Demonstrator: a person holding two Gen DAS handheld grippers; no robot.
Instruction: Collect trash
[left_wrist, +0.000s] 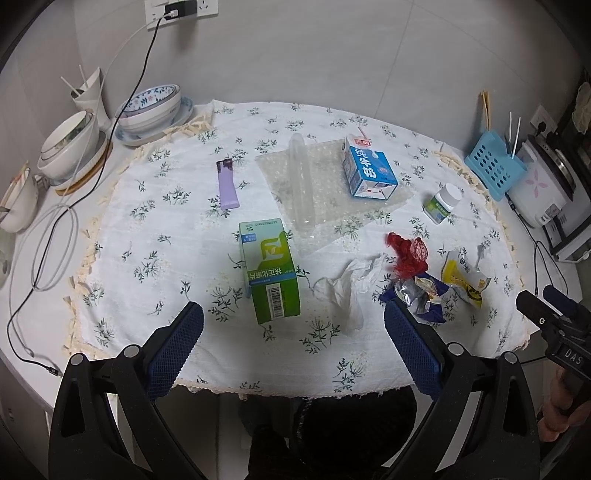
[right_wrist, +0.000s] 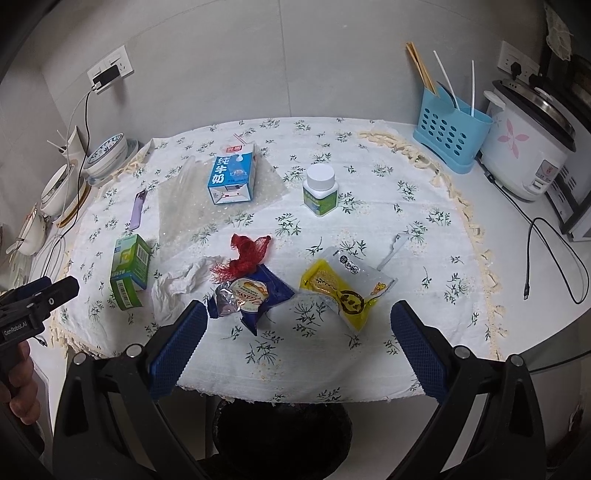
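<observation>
Across the cloth (right_wrist: 332, 354) nothing had yet been collected: your left gripper (left_wrist: 293, 332) and right gripper (right_wrist: 297, 328) both stood wide and empty at the lower frame edge. Trash lay centre-frame: crumpled tissue (right_wrist: 177, 284), red net (right_wrist: 247, 251), torn blue wrapper (right_wrist: 251, 295), yellow packet (right_wrist: 343, 284). Below waited the dark bin (right_wrist: 280, 435).

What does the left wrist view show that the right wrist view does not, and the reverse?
Only the left wrist view shows the clear plastic tube plainly, lying on the bubble wrap. Only the right wrist view shows the whole rice cooker and the black bin under the table edge. Both show the milk carton, green box, red net and open tongs.
</observation>
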